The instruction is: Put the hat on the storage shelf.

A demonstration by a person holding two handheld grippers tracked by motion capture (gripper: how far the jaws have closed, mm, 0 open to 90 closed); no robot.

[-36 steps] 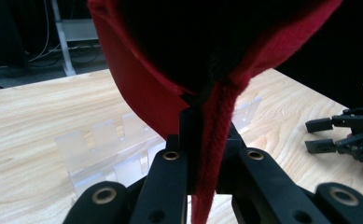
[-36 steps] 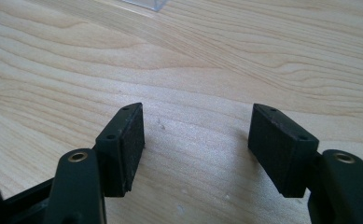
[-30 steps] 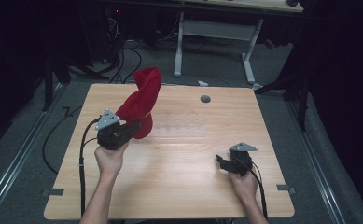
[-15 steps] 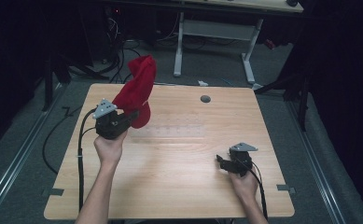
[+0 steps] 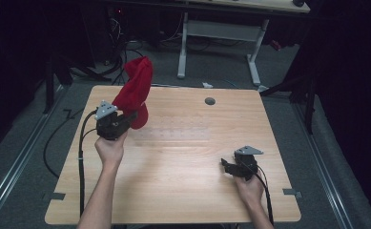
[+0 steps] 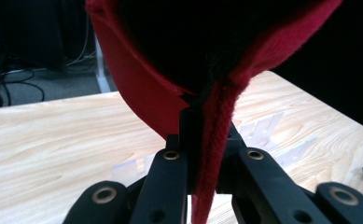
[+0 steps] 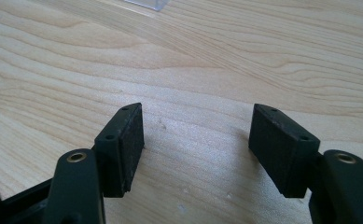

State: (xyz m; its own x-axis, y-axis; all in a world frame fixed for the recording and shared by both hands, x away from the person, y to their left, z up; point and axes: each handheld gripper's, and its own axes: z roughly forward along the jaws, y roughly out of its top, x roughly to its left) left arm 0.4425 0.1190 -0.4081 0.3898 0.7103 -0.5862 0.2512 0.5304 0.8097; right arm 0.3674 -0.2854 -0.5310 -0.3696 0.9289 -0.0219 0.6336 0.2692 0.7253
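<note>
A red cloth (image 5: 135, 90) hangs lifted above the back left of the wooden table (image 5: 183, 157). My left gripper (image 5: 131, 116) is shut on its lower edge, and the cloth rises up and away from the jaws. In the left gripper view the red cloth (image 6: 170, 93) drapes over the closed jaws, with a red fold (image 6: 214, 154) pinched between them. My right gripper (image 5: 225, 165) rests low on the table at the front right. Its jaws stand open in the right gripper view (image 7: 198, 140), with bare wood between the pads.
A small dark round hole (image 5: 210, 101) sits near the table's back edge. A faint clear taped patch (image 5: 173, 133) lies mid-table. Black cables (image 5: 80, 157) trail off the left side. A white desk frame (image 5: 221, 33) stands behind the table.
My left gripper has carried the red cloth to the left and a little toward the table's back left corner. The right gripper has stayed put.
</note>
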